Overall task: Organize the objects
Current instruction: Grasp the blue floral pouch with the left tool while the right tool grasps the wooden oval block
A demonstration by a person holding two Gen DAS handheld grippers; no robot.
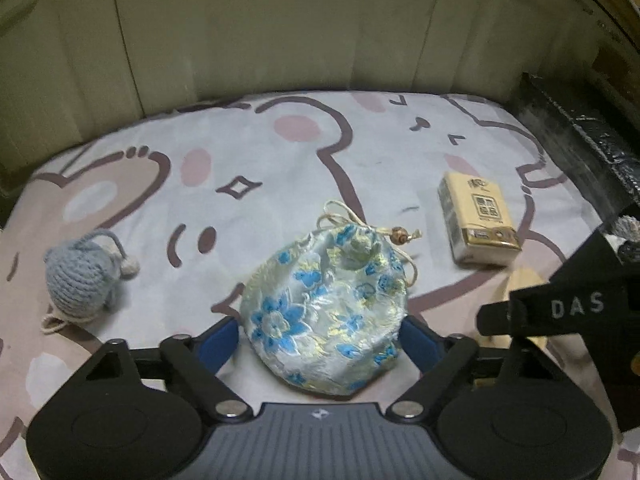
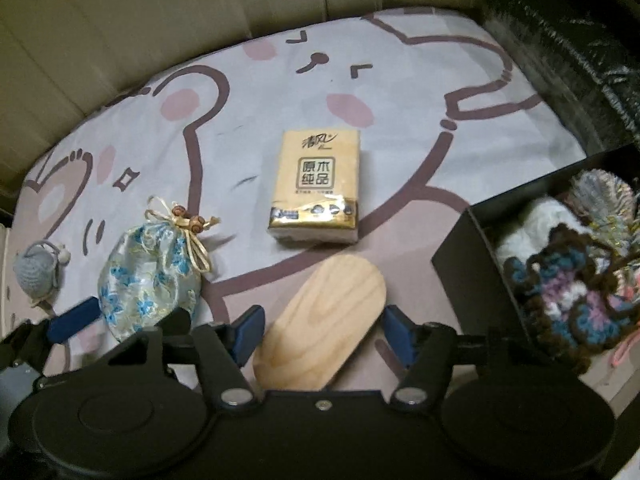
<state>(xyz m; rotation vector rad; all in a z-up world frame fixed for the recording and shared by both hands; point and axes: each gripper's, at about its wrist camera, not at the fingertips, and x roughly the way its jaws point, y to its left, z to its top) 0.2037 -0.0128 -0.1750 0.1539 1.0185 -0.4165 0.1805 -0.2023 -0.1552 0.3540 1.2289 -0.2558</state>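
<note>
2 grippers were seen over a cartoon-print sheet [image 1: 304, 152]. Only in the right wrist view was a black box [image 2: 472, 276] shown at right, filled with crocheted pieces [image 2: 568, 300]. Only in the left wrist view was the brocade pouch [image 1: 324, 308] seen between the left gripper [image 1: 320, 340] fingers, apparently just touched on both sides. The right gripper [image 2: 324, 328] was spread around a wooden oval [image 2: 320, 320], its right finger clearly apart. A tissue pack [image 2: 316, 188] was seen at centre, a knitted ball [image 1: 80, 276] at left. Open sheet was left toward the upper padded edge.
</note>
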